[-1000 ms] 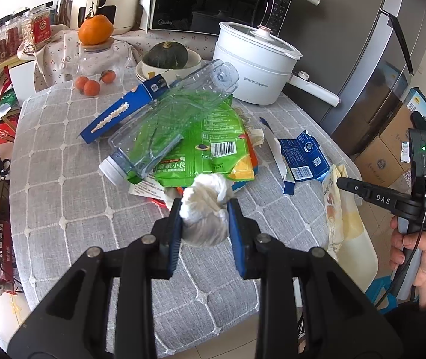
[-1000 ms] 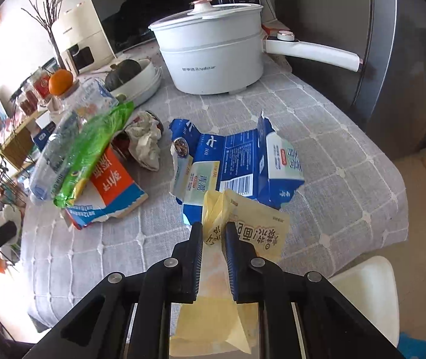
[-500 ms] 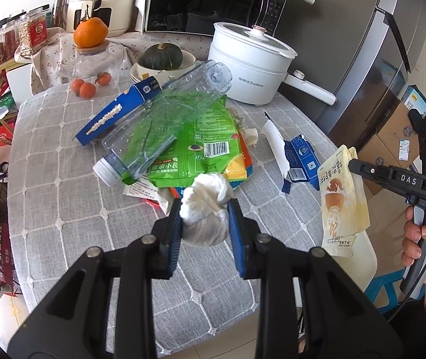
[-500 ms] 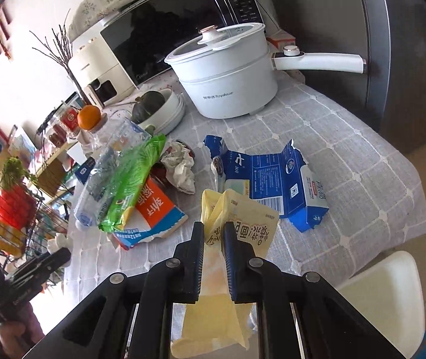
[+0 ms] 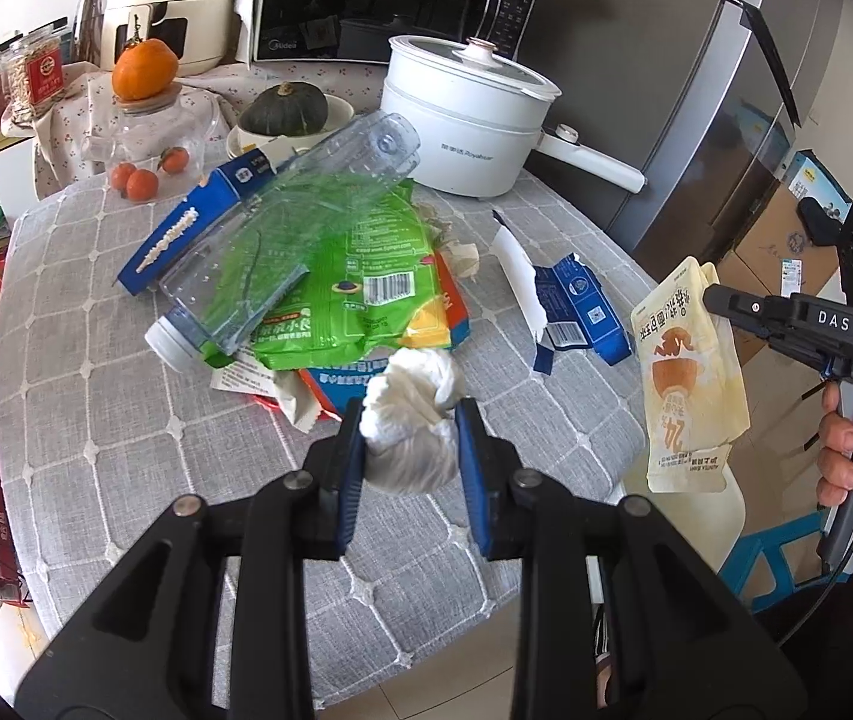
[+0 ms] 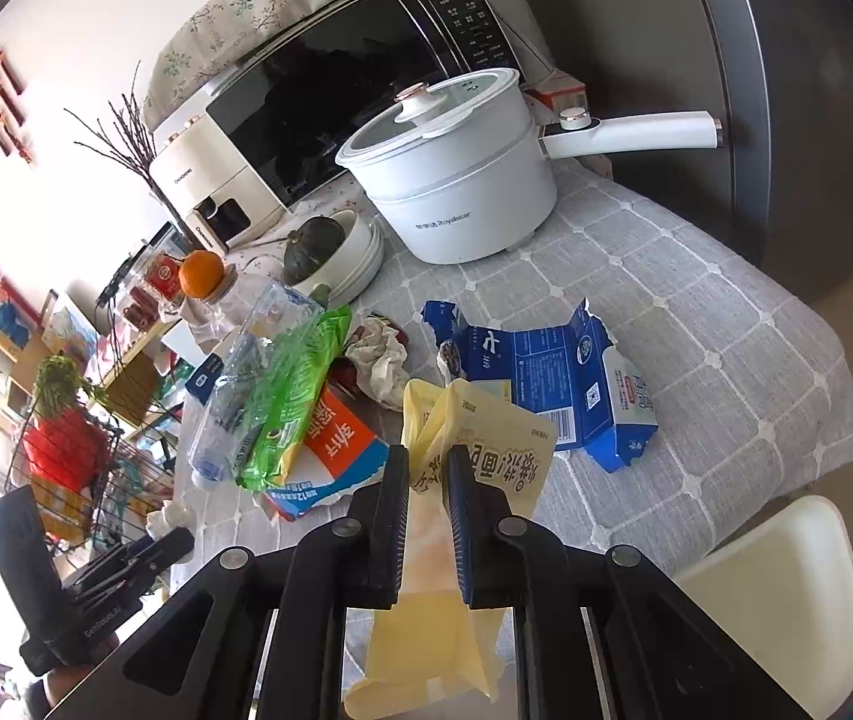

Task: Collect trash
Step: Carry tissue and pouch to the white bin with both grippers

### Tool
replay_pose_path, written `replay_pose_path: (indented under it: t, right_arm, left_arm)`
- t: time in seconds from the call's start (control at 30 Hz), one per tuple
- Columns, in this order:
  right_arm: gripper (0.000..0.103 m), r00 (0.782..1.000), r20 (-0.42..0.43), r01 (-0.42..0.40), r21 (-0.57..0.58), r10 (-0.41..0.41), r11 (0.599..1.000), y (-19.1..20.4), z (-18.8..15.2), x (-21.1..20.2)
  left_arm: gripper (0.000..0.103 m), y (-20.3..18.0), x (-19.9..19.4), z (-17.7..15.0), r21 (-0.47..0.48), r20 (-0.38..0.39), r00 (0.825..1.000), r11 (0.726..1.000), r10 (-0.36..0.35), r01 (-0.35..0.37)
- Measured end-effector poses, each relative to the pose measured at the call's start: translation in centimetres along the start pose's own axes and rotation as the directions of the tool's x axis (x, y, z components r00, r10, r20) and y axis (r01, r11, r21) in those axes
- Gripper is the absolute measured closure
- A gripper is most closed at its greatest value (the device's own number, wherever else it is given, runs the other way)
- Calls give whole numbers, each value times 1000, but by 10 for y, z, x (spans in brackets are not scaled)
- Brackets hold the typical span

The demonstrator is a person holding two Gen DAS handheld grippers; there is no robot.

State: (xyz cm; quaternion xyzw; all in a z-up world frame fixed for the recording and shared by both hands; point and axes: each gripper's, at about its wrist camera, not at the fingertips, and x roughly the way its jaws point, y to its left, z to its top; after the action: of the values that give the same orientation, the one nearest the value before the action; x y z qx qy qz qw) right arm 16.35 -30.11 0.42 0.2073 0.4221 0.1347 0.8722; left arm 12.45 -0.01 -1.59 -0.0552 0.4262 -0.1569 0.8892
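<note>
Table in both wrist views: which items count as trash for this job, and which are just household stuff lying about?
Trash:
- white wad, in left gripper
- yellow pouch, in right gripper
- clear bottle
- green bag
- torn blue carton
- crumpled paper

Lying about:
- white pot
- microwave
- squash
- orange

At the bottom centre of the frame, the right gripper point(image 6: 427, 483), black with blue pads, is clamped on a pale yellow plastic snack pouch point(image 6: 489, 459) that hangs below its fingers. Beyond it lies a grey checked tablecloth point(image 6: 696, 300). A torn blue paper carton point(image 6: 552, 378) sits at centre right, just past the pouch. At centre left, a clear plastic bottle point(image 6: 234, 384) lies against a green snack bag point(image 6: 288, 402). A white electric pot point(image 6: 456, 180) with a long handle stands at upper centre.
</note>
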Motion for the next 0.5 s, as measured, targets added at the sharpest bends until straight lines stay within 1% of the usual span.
replay_pose_path:
  t: [0.13,0.27,0.4,0.5]
  right_arm:
    - [89,1000,6,28,-18,-28,999,-12,-10,-20]
    - [89,997,-5,79,-10,-79,997,-37,-26,-39]
    - [89,986,-62,155,33,-153,987,-73,-45,-48]
    - [89,972,-119,209,55,-202,976,-100,-61,-47]
  left_arm:
    - [72,-26,9,-4,38,-25,998,997,-64,65]
    - [72,-68,23,-10,108,-59,990,985,-129,135]
    - [72,-120,41,-21,191,-113,974,958,-194,213]
    - [72,-155,55,-30,244,-156,961,934,-228,262]
